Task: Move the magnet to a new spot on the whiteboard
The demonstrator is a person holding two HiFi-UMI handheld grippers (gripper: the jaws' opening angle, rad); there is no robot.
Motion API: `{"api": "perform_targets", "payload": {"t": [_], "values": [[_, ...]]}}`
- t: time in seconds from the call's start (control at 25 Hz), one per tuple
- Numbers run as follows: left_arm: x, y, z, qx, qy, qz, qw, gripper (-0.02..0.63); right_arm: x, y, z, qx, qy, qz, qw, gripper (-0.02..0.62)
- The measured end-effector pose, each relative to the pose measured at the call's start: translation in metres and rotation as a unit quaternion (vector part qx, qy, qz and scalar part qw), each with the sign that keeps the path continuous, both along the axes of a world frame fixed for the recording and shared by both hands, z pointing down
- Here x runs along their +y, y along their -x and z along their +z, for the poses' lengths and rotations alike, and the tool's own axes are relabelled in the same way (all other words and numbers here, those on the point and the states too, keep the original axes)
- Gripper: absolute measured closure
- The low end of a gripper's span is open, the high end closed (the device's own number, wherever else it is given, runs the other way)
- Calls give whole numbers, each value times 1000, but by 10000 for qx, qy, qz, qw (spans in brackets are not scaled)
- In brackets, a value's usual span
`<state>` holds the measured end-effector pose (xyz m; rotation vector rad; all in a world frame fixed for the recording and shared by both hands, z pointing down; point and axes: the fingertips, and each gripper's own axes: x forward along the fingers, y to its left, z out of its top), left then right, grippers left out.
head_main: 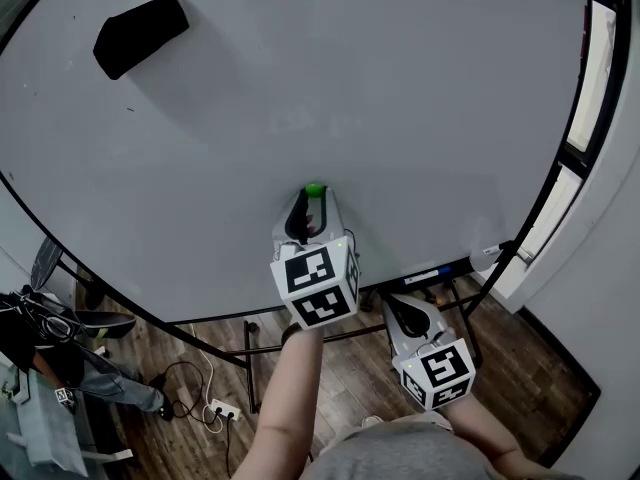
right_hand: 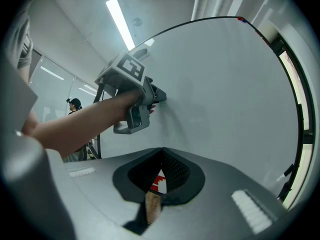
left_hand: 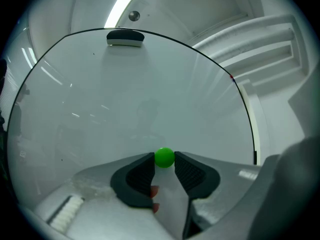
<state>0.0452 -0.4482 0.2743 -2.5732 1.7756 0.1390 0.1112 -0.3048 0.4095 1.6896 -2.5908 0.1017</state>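
Whiteboard (head_main: pixel 380 88) surface fills most of the head view, carried on a black stand above a wooden floor (head_main: pixel 330 378). A black eraser (head_main: pixel 140 34) is seated near the board's upper left corner, well apart from both grippers. The left gripper (head_main: pixel 313 203) is held level and directed at the lower middle of the board. Its jaws are clamped at their tips on the green magnet (left_hand: pixel 164 157), one pad pressed against each side. Contact between the magnet and the board's face cannot be determined. The right gripper (right_hand: pixel 161 154) is held lower and to the right, below the board's bottom edge. Its jaws are brought together, with nothing gripped between them.
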Motion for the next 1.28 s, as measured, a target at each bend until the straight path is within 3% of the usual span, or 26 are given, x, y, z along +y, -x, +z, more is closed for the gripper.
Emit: {"api": "perform_targets", "payload": {"t": [0.44,1.16,1.28], "values": [[-4,0,-2,35,-51,-193,9998,469,-7,-2,4,-47,54,-13,10000,604],[17,6,16,-41,157,91,9998,463,1,4,5,-76,91,-96,9999,604],[32,15,25,-53,196,75,9998,494,7,9,2,-61,68,-128,9999,604]]}}
